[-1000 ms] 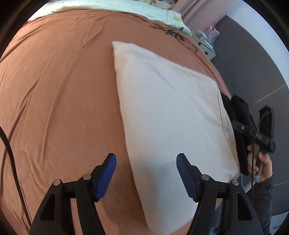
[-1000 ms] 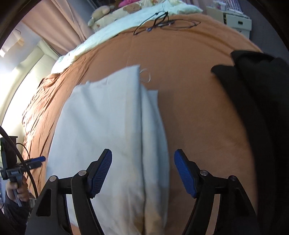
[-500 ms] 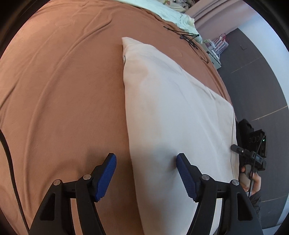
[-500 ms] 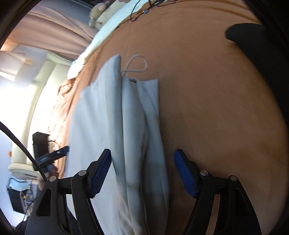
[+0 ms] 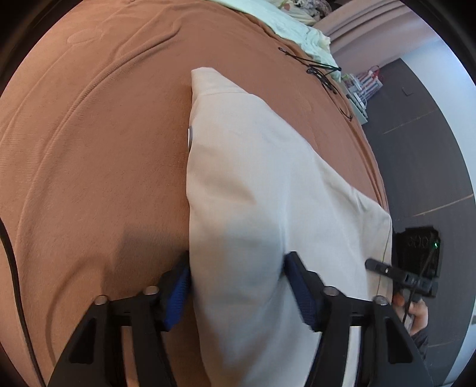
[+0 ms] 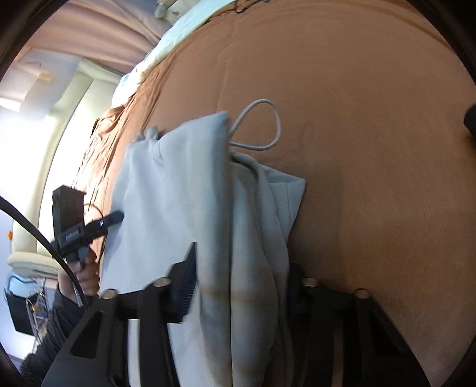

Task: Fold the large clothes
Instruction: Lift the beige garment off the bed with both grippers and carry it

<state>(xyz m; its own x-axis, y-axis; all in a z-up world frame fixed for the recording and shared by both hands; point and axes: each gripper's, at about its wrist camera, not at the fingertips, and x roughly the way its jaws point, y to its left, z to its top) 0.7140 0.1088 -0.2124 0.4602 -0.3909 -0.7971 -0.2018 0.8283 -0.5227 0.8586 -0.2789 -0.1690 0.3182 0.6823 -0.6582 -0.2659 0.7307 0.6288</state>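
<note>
So I'm leaning over the bed with a gripper in each hand, working on this big cream garment [image 5: 267, 184] that's lying folded into a long strip on the brown bedspread [image 5: 98, 154]. My left gripper [image 5: 236, 293] is closing right now, with one long edge of the garment bunching up between its blue pads [image 5: 177, 294]; both pads are pressing into the fabric, so it's pinching a fold. My right gripper [image 6: 241, 288] is closing too, on the opposite edge. There the layers are stacked up between the fingers, the left pad [image 6: 187, 285] is sitting tight against the cloth and the other one is mostly buried behind it, so I'm calling that clamped as well. A loop of drawstring [image 6: 261, 125] is poking out of the far end of the garment onto the bedspread. From each camera I'm seeing my other hand [image 6: 86, 271] out at the side holding its gripper. Pale bedding [image 5: 285, 26] is sitting at the head of the bed, with some black cable [image 5: 321, 71] lying near it.
</note>
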